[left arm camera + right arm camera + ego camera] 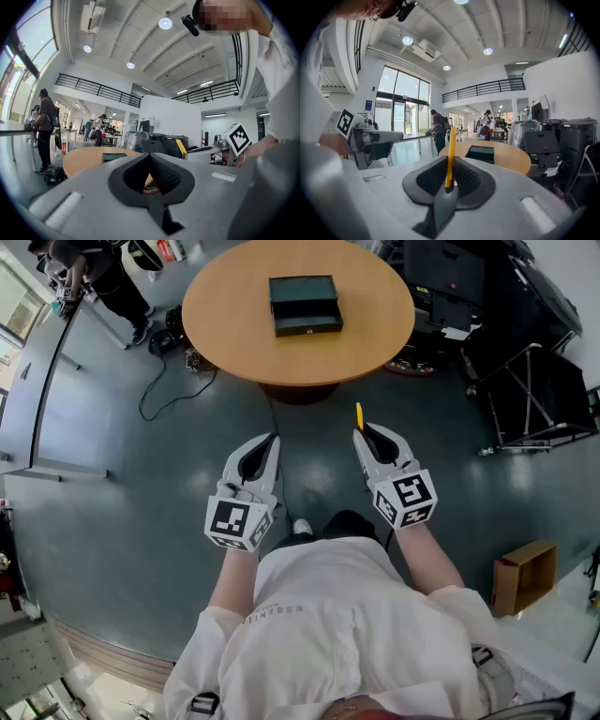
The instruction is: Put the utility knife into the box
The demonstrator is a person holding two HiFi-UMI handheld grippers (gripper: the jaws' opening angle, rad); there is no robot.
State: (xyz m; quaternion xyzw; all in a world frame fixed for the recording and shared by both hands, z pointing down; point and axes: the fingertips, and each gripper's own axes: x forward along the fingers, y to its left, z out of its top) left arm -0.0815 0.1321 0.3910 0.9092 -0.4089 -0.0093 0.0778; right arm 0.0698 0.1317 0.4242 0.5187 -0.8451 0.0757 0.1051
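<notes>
My right gripper is clamped on the slim yellow utility knife, well apart from the open box on the table. My left gripper is closed on nothing. The knife looks light, stiff and slick, so a firm pinch on its body suits

We find all three views bright and evenly lit. Round ceiling lights burn out to white in both gripper views, and tall windows add daylight that is overexposed. In the head view the floor carries a soft pale sheen, and shadows are faint and diffuse. Both gripper views bend strongly toward black corners. Close to the lens, the bodies of the left gripper and right gripper read soft, while the background is sharper.
</notes>
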